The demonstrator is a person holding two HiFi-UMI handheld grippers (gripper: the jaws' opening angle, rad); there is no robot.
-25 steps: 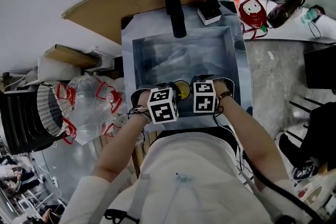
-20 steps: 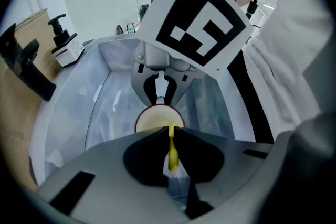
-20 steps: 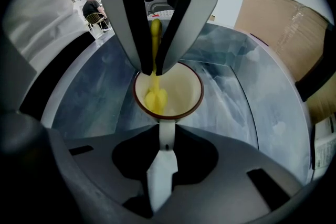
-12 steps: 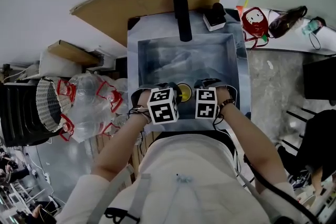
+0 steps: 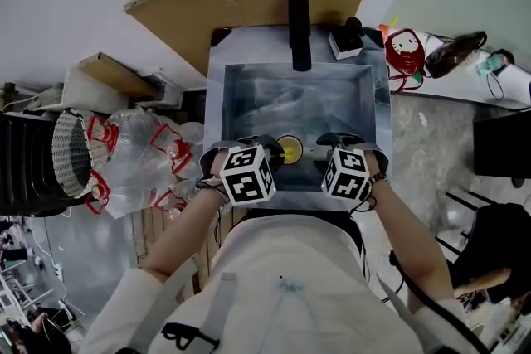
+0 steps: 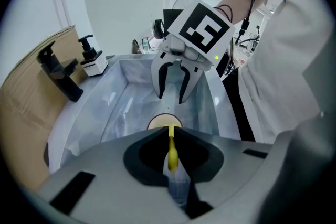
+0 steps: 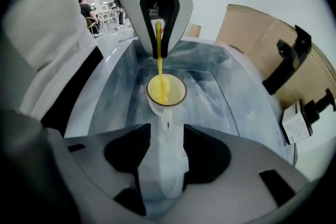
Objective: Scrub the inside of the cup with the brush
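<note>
**Brush in cup as grip on handle loosens**

Forearms reach forward from a pale-shirted chest, elbows spread, both wrists brought in over the near edge of a sink. Each hand carries a two-jaw gripper topped by a cube of square markers, and the two tools face one another across a small white cup.

On the person's left, the left hand is turned inward, so the left gripper points across toward the right. Its jaws are pressed together on the thin yellow handle of the brush. The brush runs from those jaws down into the mouth of the cup, with its yellow head inside the brown-edged rim.

On the other side, the right hand mirrors that pose. The right gripper is aimed at the cup from the side where the cup's handle sticks out. Its jaws are opening. The handle lies just ahead of the gap between them, and neither pad presses on it.

The cup sits low in the sink, close to the near wall and between the two tools. The sink's floor and walls look grey-blue and streaked.

Farther back, a black faucet stands at the middle of the far rim. A soap dispenser with a black pump stands just to its right. Behind both, a sheet of cardboard leans against the white wall.
</note>
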